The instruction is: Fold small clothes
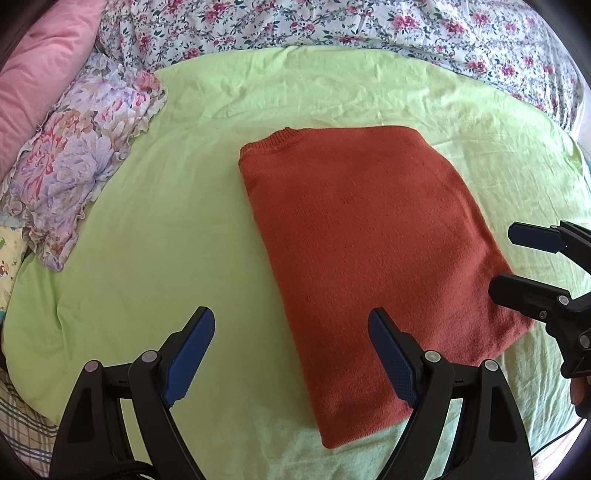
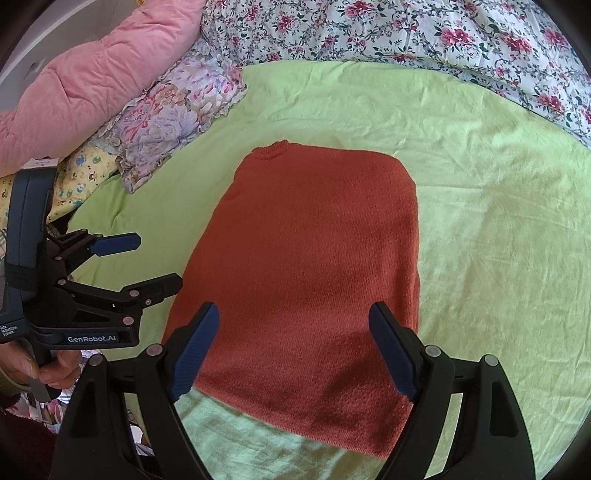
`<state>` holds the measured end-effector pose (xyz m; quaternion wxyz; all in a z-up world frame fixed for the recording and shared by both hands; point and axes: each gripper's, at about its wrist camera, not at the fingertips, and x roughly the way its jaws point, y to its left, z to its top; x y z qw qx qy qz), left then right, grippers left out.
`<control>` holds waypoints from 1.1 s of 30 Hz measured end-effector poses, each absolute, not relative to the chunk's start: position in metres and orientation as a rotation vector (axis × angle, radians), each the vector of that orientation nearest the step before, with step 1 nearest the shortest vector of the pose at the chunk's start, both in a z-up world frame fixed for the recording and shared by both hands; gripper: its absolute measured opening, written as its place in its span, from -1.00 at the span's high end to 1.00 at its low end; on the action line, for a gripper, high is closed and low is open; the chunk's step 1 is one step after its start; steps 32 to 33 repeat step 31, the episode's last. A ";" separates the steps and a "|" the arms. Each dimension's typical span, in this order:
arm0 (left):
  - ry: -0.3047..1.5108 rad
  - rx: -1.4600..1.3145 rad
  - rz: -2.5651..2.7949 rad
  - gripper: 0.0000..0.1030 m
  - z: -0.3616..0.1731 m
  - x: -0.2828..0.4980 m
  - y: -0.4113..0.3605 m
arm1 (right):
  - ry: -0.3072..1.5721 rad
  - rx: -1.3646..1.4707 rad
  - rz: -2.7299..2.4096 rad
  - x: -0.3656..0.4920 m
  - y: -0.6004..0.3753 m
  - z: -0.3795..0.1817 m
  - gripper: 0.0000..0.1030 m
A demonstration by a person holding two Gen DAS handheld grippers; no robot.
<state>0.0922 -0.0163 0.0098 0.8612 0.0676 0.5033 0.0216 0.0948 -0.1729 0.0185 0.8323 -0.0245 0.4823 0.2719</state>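
A rust-orange knit sweater (image 1: pixel 369 240) (image 2: pixel 306 240) lies folded into a rectangle on the green sheet (image 1: pixel 147 240) (image 2: pixel 498 240), its collar at the far end. My left gripper (image 1: pixel 291 314) (image 2: pixel 159 260) hovers open over the sweater's near left edge, nothing between its blue pads. The right gripper (image 2: pixel 292 307) (image 1: pixel 502 260) is also open, poised above the sweater's near end with its fingers spread about as wide as the garment. Neither gripper touches the fabric.
A lilac floral pillow (image 1: pixel 81 158) (image 2: pixel 173 114) and a pink quilt (image 1: pixel 40 62) (image 2: pixel 92 85) lie at the far left. A flowered duvet (image 1: pixel 369 26) (image 2: pixel 406 29) borders the back. A person's hand (image 2: pixel 55 369) holds the left gripper's handle.
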 end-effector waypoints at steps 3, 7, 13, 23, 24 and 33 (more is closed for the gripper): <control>1.053 0.140 0.053 -0.66 0.011 0.097 -0.014 | 1.021 -0.050 0.576 0.098 -0.172 0.018 -0.62; 1.052 0.127 0.064 -0.66 0.011 0.101 -0.009 | 1.023 -0.049 0.574 0.104 -0.171 0.018 -0.62; 1.051 0.107 0.073 -0.66 0.010 0.101 -0.004 | 1.035 -0.052 0.566 0.105 -0.171 0.015 -0.62; 1.035 0.080 0.105 -0.66 0.011 0.091 0.010 | 1.046 -0.037 0.531 0.104 -0.175 0.010 -0.63; 1.033 0.073 0.105 -0.66 0.012 0.090 0.012 | 1.045 -0.033 0.525 0.104 -0.175 0.010 -0.63; 1.026 0.053 0.108 -0.66 0.012 0.085 0.018 | 1.042 -0.016 0.502 0.100 -0.171 0.010 -0.68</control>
